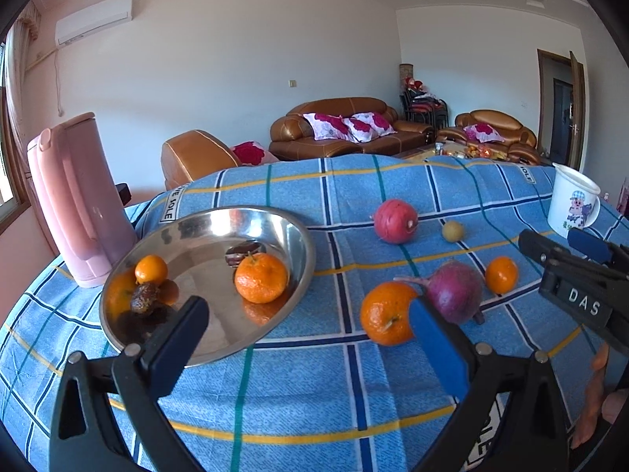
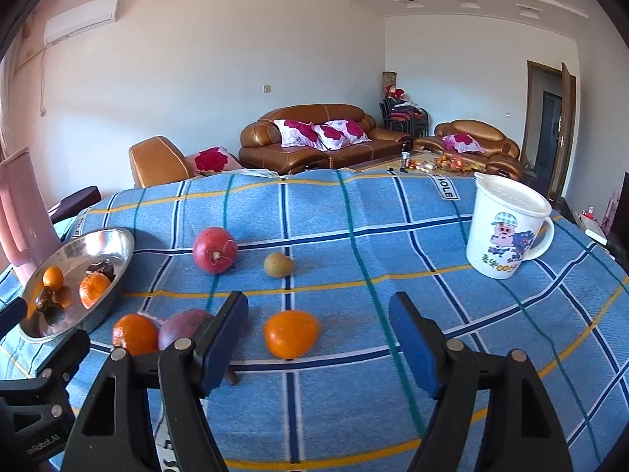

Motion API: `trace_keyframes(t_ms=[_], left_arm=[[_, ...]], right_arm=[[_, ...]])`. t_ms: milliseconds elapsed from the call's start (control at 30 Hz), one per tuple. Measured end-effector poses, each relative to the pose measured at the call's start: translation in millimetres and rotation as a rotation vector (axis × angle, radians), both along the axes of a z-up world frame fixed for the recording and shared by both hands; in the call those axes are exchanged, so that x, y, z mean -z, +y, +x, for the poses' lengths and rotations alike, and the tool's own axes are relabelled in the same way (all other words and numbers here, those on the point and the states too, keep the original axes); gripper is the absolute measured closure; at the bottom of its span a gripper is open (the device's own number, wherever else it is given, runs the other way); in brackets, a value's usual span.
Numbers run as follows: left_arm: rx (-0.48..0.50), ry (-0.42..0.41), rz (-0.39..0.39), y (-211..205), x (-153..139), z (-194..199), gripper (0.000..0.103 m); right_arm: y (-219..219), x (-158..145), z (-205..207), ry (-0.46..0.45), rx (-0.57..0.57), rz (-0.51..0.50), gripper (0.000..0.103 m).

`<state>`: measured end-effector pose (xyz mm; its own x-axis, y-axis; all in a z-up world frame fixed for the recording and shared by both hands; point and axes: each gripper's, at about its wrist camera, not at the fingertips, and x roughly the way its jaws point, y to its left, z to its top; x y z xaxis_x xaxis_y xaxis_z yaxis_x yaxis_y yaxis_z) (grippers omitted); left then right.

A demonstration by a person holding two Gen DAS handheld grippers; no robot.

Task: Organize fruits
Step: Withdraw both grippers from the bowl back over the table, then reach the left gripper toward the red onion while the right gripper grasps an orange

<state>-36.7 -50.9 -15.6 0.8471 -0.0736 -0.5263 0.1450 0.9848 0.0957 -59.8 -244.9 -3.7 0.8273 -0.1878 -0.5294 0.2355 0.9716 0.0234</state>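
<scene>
A steel bowl (image 1: 275, 232) (image 2: 118, 242) on the blue checked cloth holds two oranges (image 1: 261, 277) and dark dried fruits (image 1: 144, 299). Loose on the cloth lie an orange (image 1: 383, 314) (image 2: 133, 332), a purple fruit (image 1: 456, 291) (image 2: 181, 328), a second orange (image 1: 501, 274) (image 2: 291, 333), a red fruit (image 1: 395, 221) (image 2: 214, 250) and a small yellow-green fruit (image 1: 453, 231) (image 2: 278, 264). My left gripper (image 1: 310, 334) is open and empty, between the bowl and the near orange. My right gripper (image 2: 318, 334) is open and empty, with the second orange between its fingers' line, just ahead.
A pink kettle (image 1: 78, 196) stands left of the bowl. A white cartoon mug (image 2: 507, 228) (image 1: 574, 204) stands at the right. The table's far edge drops toward brown sofas. The right gripper shows at the right edge of the left wrist view (image 1: 570, 271).
</scene>
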Motion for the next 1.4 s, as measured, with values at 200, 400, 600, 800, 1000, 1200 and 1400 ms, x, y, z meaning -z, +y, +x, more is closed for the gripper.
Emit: trace_keyframes(t_ms=[200, 400, 600, 800, 1000, 1200, 1400], left_arm=[[0.051, 0.086, -0.059, 6.0, 4.7, 1.1, 0.0], [0.076, 0.13, -0.057, 0.7, 10.2, 5.6, 0.0], [0.058, 0.159, -0.043, -11.3, 14.1, 24.1, 0.01], [0.08, 0.192, -0.004, -29.4, 20.5, 37.3, 0.017], [0.098, 0.242, 0.017, -46.6, 27.5, 52.6, 0.029], [0.118, 0.345, -0.004, -56.9, 39.5, 66.5, 0.056], [0.128, 0.333, -0.017, -60.3, 37.6, 65.4, 0.059]], right_arm=[[-36.5, 2.1, -2.5, 0.019, 0.027, 0.024, 0.028], [-42.9, 9.1, 8.1, 0.084, -0.069, 0.083, 0.028], [-17.4, 20.3, 30.2, 0.178, -0.188, 0.064, 0.029], [-15.2, 35.8, 52.2, 0.273, -0.221, 0.111, 0.042], [-11.3, 40.8, 57.3, 0.306, -0.247, 0.116, 0.059], [-19.4, 39.4, 56.2, 0.296, -0.216, 0.139, 0.059], [-40.5, 31.0, 42.7, 0.21, -0.156, 0.212, 0.059]])
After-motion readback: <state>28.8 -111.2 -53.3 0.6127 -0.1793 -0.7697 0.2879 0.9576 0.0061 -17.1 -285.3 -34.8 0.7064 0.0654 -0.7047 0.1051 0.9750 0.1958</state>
